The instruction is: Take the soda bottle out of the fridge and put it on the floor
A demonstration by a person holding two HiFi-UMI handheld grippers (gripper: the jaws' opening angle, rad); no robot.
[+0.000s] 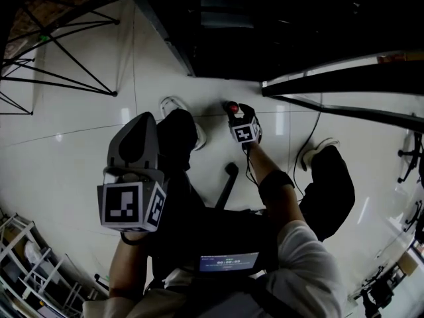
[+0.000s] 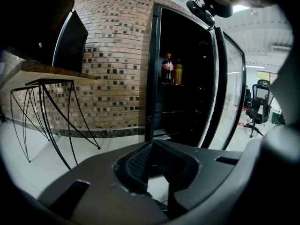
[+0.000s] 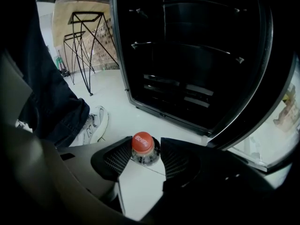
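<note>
2 tongs (image 2: 152,144) (image 3: 145,146), 1 fridge (image 2: 187,107), 3 bottles (image 2: 167,69) (image 2: 178,72) (image 3: 142,142) — 2 shelved, 1 on the floor (image 3: 117,111).

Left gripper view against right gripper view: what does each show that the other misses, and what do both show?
Only the left gripper view: a cola bottle and a yellow bottle on a shelf, an office chair, and the left tool, jaws together on nothing. Only the right gripper view: a red-capped soda bottle standing on the floor between the right tool's parted jaws, and a sneaker. Both: the open fridge, the wire-legged table, the white floor.
</note>
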